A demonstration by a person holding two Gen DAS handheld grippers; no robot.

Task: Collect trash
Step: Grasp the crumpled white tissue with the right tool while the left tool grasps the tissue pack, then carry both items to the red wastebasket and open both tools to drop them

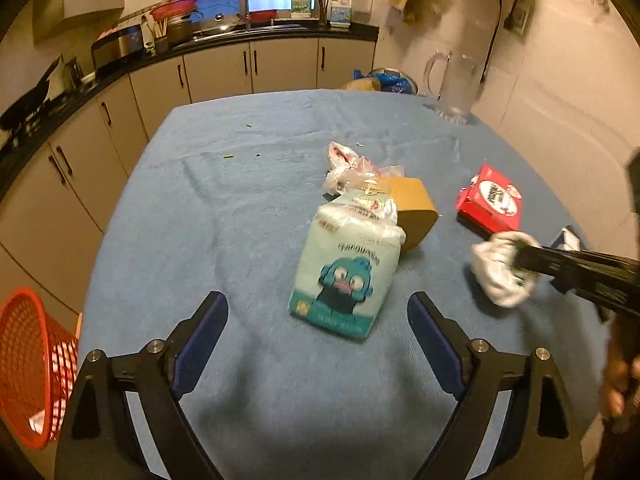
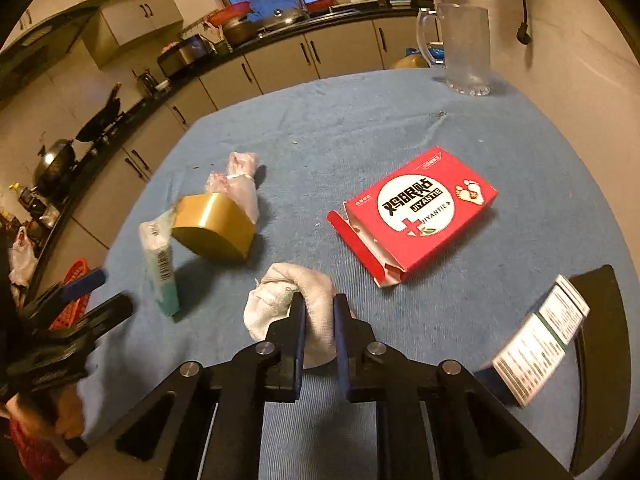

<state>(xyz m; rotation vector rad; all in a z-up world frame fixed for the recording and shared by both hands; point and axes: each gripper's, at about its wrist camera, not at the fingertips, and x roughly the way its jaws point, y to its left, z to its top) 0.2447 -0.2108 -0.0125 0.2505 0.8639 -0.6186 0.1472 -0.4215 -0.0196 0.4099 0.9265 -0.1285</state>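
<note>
A crumpled white tissue wad [image 2: 316,312] lies on the blue tablecloth [image 2: 360,128], and my right gripper [image 2: 317,304] is shut on it. The left wrist view shows that same wad [image 1: 496,268] pinched by the right gripper's black fingers [image 1: 560,264]. My left gripper [image 1: 318,308] stands open just above the cloth, in front of a pale blue tissue pack [image 1: 348,268] with a cartoon face. The pack [image 2: 160,256] leans against a roll of brown tape [image 2: 216,224]. A knotted plastic bag [image 1: 352,164] lies behind them, and an opened red box [image 2: 416,208] sits to the right.
A red mesh basket [image 1: 28,364] stands off the table's left edge. A clear glass jug [image 2: 460,48] is at the far right corner. A white printed box [image 2: 536,344] rests near a black chair back [image 2: 600,340]. Kitchen cabinets [image 1: 224,68] run behind.
</note>
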